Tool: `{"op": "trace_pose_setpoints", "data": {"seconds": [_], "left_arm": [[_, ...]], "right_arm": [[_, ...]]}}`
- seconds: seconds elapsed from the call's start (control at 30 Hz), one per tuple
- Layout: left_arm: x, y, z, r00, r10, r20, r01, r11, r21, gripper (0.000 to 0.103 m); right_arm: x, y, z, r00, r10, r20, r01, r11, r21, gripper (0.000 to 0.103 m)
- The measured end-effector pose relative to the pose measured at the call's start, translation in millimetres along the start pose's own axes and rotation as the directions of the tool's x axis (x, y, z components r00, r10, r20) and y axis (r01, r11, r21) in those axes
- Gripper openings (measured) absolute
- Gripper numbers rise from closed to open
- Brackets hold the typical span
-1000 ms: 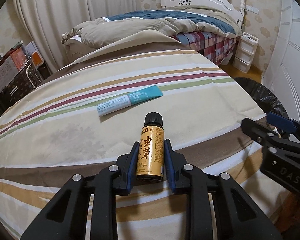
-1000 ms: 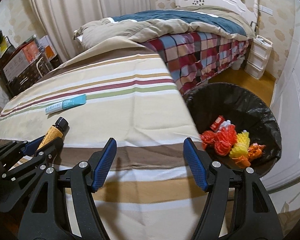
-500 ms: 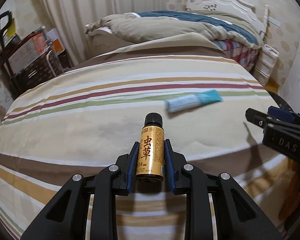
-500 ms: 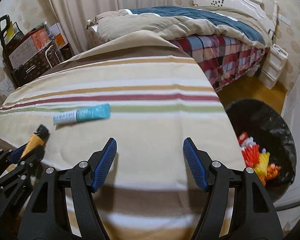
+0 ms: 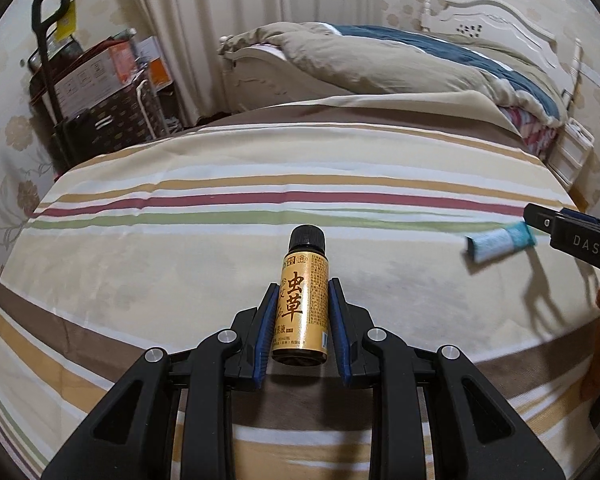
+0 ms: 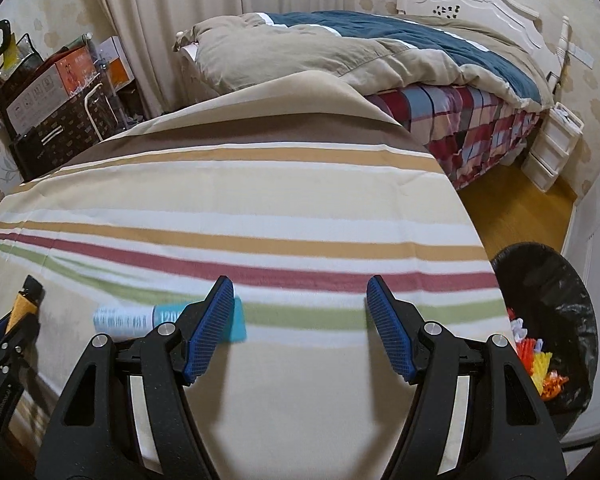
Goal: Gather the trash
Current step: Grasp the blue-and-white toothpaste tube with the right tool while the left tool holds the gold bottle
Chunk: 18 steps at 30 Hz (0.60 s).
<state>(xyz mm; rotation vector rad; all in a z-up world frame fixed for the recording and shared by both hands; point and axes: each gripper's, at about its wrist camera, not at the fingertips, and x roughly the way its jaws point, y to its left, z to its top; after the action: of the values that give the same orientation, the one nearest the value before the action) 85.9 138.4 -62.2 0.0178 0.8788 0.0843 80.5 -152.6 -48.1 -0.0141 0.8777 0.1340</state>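
Left gripper (image 5: 302,330): jaws clenched on a small bottle (image 5: 302,308), gold label, black cap, held upright above the striped sheet (image 5: 180,264) of the near bed; the bottle also shows at the left edge of the right wrist view (image 6: 23,304). Right gripper (image 6: 300,328): jaws spread wide, grasping nothing, hovering low over the same sheet. Tube (image 6: 140,322): white and teal, flat on the sheet, long axis running crosswise to the right gripper's fingers; its teal end lies just behind the left-hand pad (image 6: 208,328), so the tube sits left of the gap between the jaws, not inside it; in the left wrist view it lies far to the right (image 5: 500,242), touching or just under the right gripper's tip, cannot tell which. Right hand plainly nearer; judged next move is a leftward shift, then closing across the tube. Bin (image 6: 560,280): black liner, on the floor at right beside the bed edge, bright scraps (image 6: 540,364) inside; far bed (image 6: 380,52) behind, unmade.
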Motion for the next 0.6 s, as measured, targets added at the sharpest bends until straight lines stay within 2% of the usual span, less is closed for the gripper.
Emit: {"op": "trace_pose_setpoints", "data": {"seconds": [0.2,0.33,0.6], "left_arm": [[-0.4,2.8,-0.3,1.000,-0.005,0.001,0.005,1.000,-0.008,0.027],[-1.4,3.0,-1.1,1.000,-0.007,0.004,0.007,1.000,-0.009,0.027],[-3.1,2.1,-1.1,1.000,-0.005,0.011,0.005,1.000,-0.002,0.027]], "right_arm": [[9.7,3.7,6.2,0.999,-0.019,-0.030,0.019,1.000,-0.016,0.070],[3.4,6.7,-3.5,0.999,-0.024,-0.037,0.022,0.999,-0.039,0.073],[-15.8,10.6,-28.7,0.999,-0.003,-0.035,0.002,0.999,-0.048,0.074]]}}
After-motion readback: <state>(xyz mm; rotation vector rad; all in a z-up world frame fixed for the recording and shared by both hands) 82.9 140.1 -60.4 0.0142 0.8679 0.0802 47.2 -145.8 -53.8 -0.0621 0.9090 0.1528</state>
